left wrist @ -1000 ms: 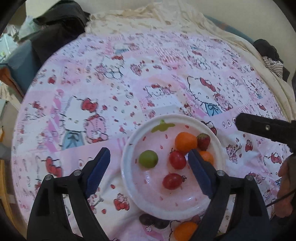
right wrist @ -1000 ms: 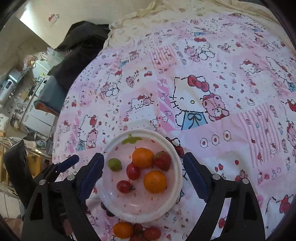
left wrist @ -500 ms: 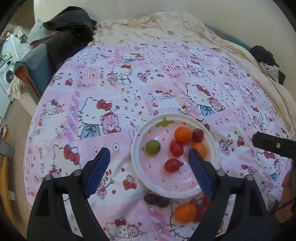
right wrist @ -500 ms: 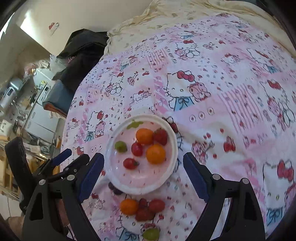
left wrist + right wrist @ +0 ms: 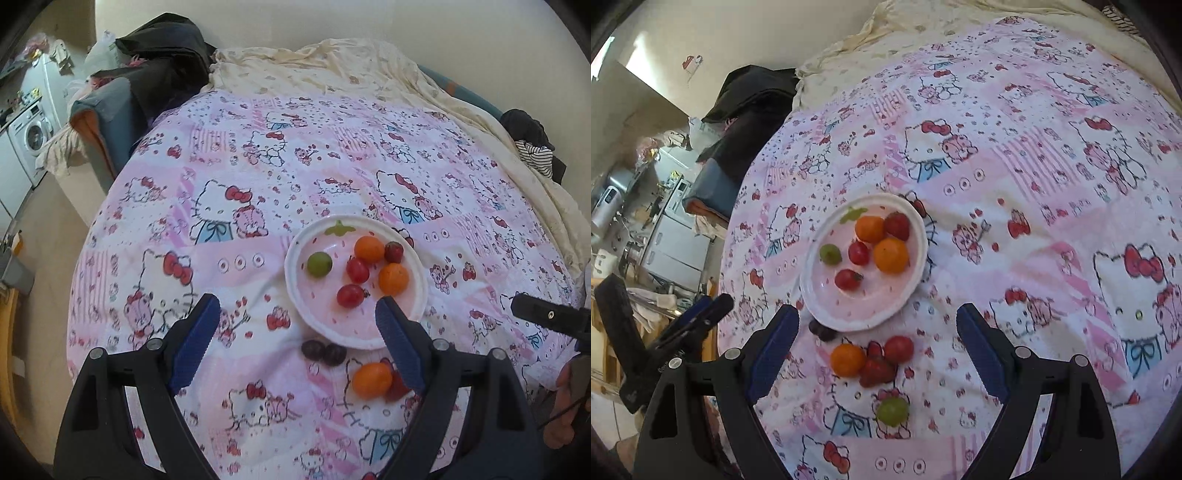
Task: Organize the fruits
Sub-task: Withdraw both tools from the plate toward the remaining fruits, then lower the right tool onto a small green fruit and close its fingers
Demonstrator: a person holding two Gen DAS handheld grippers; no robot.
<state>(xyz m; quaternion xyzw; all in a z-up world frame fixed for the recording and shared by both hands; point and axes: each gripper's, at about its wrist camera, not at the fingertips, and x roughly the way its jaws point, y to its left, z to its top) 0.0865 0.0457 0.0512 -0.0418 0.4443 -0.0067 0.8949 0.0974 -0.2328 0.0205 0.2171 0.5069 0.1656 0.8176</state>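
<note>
Plate point(image 5: 916, 236) on bed quilt point(image 5: 1034, 177) holds six fruits: two oranges, green one, three red. Left outside, at plate's 6 o'clock: loose orange point(image 5: 847, 360), red pieces point(image 5: 886, 358), green fruit point(image 5: 893, 411), dark pair point(image 5: 324, 352) touching rim. Roughly half done, I'd judge. Left gripper point(image 5: 299, 345) jaws wide, empty; right gripper point(image 5: 877, 350) jaws wide, empty, above loose pile.

A white plate point(image 5: 812, 291) with a pink well lies flat on the bedspread, holding two oranges point(image 5: 891, 255), a green fruit point(image 5: 830, 254), two tomatoes point(image 5: 848, 279) and a strawberry point(image 5: 897, 226). Near it on the cloth lie another orange point(image 5: 847, 360), red fruits point(image 5: 898, 349), dark grapes point(image 5: 324, 351) and a green grape point(image 5: 892, 411).
</note>
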